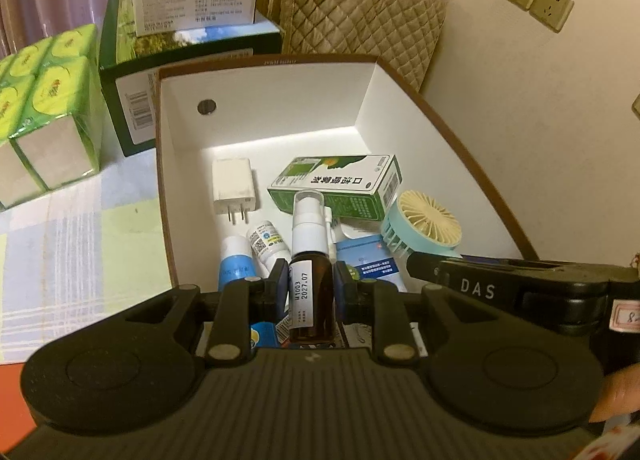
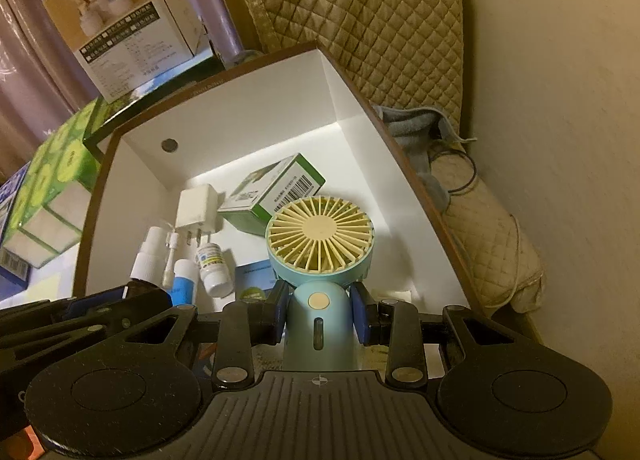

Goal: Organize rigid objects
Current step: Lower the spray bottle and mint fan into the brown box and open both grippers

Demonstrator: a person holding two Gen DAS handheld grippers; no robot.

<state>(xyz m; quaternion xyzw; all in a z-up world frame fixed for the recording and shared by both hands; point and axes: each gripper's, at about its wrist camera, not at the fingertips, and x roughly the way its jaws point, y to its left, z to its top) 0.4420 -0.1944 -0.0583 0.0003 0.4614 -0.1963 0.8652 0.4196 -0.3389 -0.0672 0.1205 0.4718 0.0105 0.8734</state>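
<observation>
Holding a bottle [image 1: 311, 292] tight, the left gripper [image 1: 311, 288] hangs over the box [image 1: 264, 116]; beside it, the right gripper [image 2: 320, 314] squeezes a fan [image 2: 320, 260], both pointing down inside.

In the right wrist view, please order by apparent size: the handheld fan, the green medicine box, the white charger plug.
1. handheld fan, though being nearest the camera enlarges it
2. green medicine box
3. white charger plug

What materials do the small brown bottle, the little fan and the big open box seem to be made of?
Brown bottle: probably amber glass or plastic, glossy, see-through dark, paper label, white plastic sprayer.
Fan: smooth matte plastic, moulded cream grille, blue body.
Box: likely cardboard, flat white walls, folded corners, brown rim.
</observation>
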